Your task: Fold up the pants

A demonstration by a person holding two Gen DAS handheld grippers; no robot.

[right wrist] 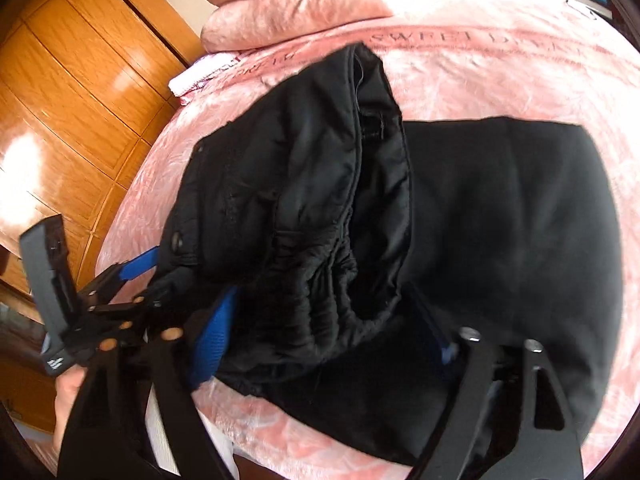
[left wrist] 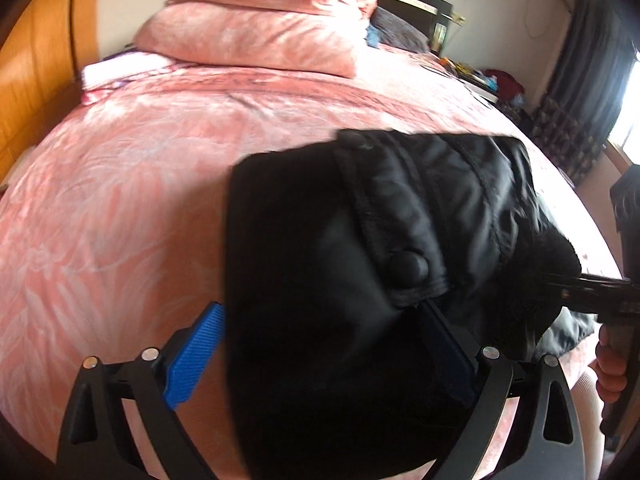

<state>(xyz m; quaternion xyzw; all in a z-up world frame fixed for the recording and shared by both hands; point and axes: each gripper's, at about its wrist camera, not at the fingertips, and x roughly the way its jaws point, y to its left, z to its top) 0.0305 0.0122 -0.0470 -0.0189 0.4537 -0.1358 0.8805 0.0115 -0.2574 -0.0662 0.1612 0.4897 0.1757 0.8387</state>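
On the pink bedspread (left wrist: 120, 208) near the edge of the bed lie the black pants (left wrist: 400, 216), partly folded, with the waistband bunched and raised on top of the flat legs. Seen from the left wrist, the left tongs (left wrist: 316, 344) stand wide apart: the blue pad of one finger (left wrist: 192, 356) is bare and clear of the cloth on the left, while the other finger is mostly hidden under the dark fabric, so the pants drape over that side rather than being pinched. These tongs are released. A round black button (left wrist: 408, 266) shows on the waistband flap just ahead of them. At the right edge of this view the right tongs (left wrist: 576, 292) reach into the cloth, with a hand (left wrist: 610, 368) behind them. From the right wrist, the right tongs (right wrist: 332, 336) stand half apart with the gathered elastic waistband (right wrist: 328, 280) between the blue pads; whether the pads press on it cannot be told. The left tongs (right wrist: 152, 276) appear at the left of that view, beside the buttoned corner. Two pink pillows (left wrist: 264, 20) are stacked at the head of the bed, and a wooden wardrobe (right wrist: 68, 92) stands alongside.
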